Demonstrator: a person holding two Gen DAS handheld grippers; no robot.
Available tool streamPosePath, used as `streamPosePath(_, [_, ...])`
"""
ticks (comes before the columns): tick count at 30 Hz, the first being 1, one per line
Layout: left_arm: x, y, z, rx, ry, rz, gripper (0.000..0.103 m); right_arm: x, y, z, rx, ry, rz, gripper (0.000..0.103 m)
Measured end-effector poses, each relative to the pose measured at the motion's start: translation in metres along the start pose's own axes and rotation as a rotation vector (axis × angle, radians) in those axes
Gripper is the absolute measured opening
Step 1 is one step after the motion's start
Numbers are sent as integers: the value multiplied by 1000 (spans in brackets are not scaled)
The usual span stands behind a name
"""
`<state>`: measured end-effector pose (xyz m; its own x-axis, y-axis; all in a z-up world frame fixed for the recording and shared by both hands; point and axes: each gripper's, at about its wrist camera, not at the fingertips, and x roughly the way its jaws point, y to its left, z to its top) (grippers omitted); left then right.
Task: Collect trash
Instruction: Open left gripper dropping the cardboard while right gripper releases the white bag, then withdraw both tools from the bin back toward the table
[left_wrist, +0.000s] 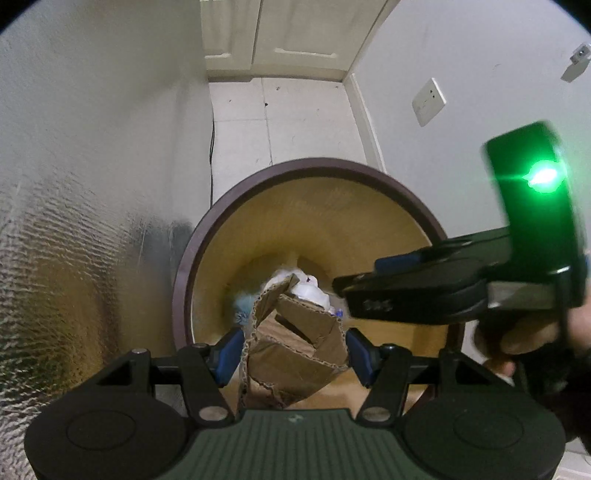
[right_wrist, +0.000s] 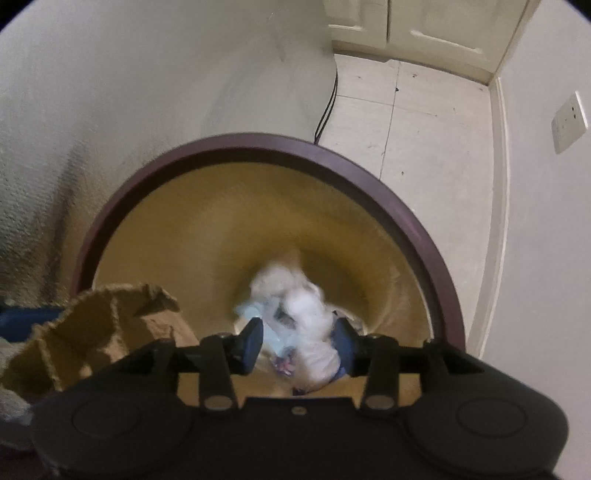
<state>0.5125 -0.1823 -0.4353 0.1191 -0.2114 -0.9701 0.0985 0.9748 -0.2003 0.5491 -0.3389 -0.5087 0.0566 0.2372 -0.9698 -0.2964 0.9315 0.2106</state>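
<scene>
The left gripper (left_wrist: 293, 350) clamps a torn piece of corrugated cardboard (left_wrist: 295, 343) over the round bin's near rim (left_wrist: 181, 295). The right gripper (right_wrist: 299, 345), jaws parted, hangs above blurred white crumpled paper (right_wrist: 303, 306) inside the bin.

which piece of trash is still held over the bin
The cardboard, pinched between the left fingers; the white wad is blurred, apparently falling into the bin.

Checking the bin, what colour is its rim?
Dark maroon rim, tan inside; clearest in the right wrist view.
</scene>
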Motion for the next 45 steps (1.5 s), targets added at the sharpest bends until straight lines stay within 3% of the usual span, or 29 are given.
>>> streamPosePath(6, [13,4,-2,-50,0,3,61,-17,-12,-3,68,-38,19,49])
streamPosePath(9, [15,9,-5,-79,6,8,68,-20,-17,-7,93,-43,30,49])
streamPosePath(17, [20,3,-6,-56,60,11,74,-21,-21,-13,102,-28,36,49])
streamPosePath(24, [19,0,-9,-48,69,21,91,-23,-18,-19,105,-15,33,50])
streamPosePath(45, [-12,-4,-20,-34,52,27,100,-67,-13,-39,131,-51,16,50])
